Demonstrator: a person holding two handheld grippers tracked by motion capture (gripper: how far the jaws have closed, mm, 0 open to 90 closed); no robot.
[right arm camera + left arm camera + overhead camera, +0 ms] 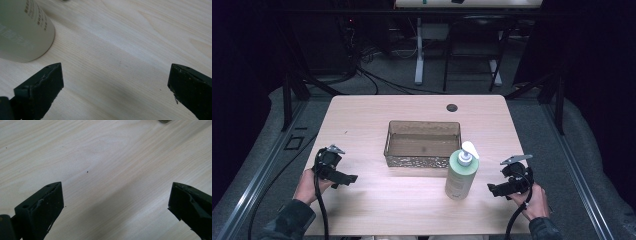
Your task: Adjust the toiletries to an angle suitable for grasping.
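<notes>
- The pump bottle stands upright on the table, just off the tips of the right gripper, near its left jaw in the right gripper view.
- It looks like smooth, stiff plastic, possibly heavy with liquid and top-heavy; I'd grasp the straight body, not the white pump.
- The right gripper's jaws are spread wide, empty, clear of it.
- The left gripper, well apart, also gapes over bare wood.
- Beyond the bottle sits a clear bin.
</notes>
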